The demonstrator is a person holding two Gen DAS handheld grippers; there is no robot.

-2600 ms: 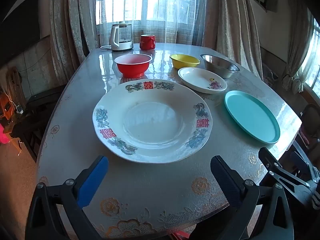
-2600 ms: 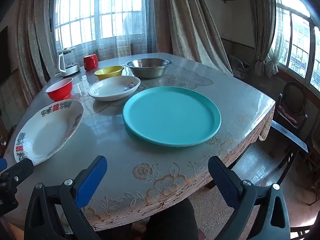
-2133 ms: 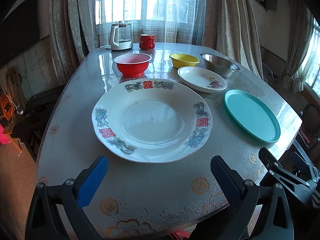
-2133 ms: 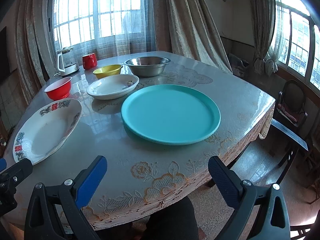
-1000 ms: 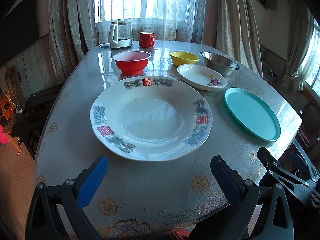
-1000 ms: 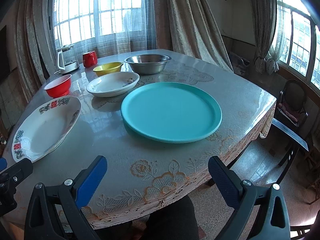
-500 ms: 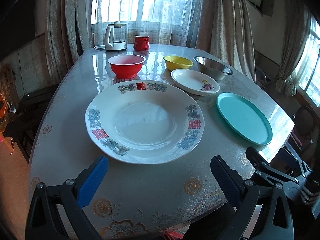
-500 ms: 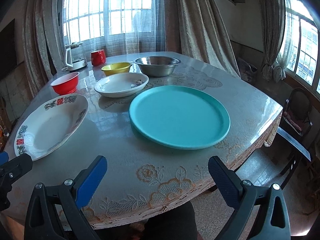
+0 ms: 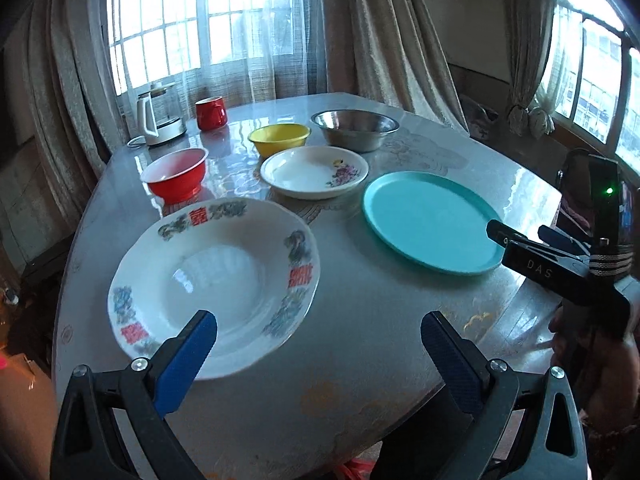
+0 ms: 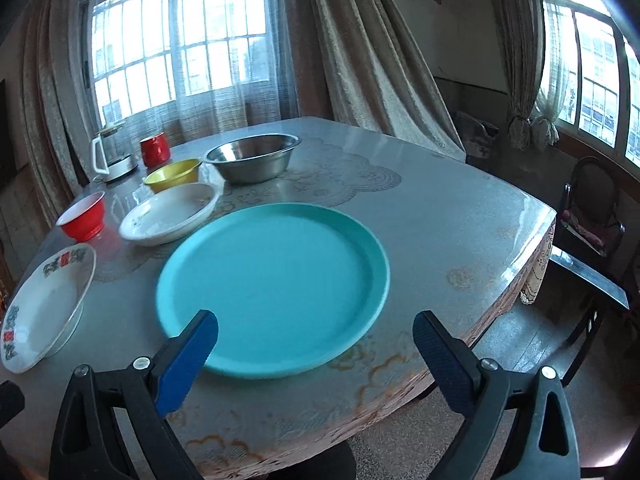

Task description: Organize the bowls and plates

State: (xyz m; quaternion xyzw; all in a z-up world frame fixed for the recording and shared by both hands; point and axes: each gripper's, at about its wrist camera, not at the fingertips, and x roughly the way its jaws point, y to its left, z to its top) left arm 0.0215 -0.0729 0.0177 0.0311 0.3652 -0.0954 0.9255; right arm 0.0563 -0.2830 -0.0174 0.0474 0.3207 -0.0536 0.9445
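Observation:
On the glass-topped table (image 9: pixel 360 360) a big white patterned deep plate (image 9: pixel 216 280) lies just ahead of my left gripper (image 9: pixel 318 332), which is open and empty; its left fingertip overlaps the plate's near rim in the picture. My right gripper (image 10: pixel 316 330) hovers over the near edge of a teal plate (image 10: pixel 272 288). Its jaws are closing a little but stand wide, pressing nothing. Farther back stand a small flowered white plate (image 9: pixel 314 172), a red bowl (image 9: pixel 176 176), a yellow bowl (image 9: pixel 279 139) and a steel bowl (image 9: pixel 354 128).
A kettle (image 9: pixel 158 120) and a red mug (image 9: pixel 211 113) stand at the far edge by the curtained window. A dark chair (image 10: pixel 588 216) is beyond the table's right side. The table's near edge runs just under both grippers.
Both grippers have moved forward over the table. The left view has swung right, so the big plate sits more to the left. The teal plate is nearer the right gripper.

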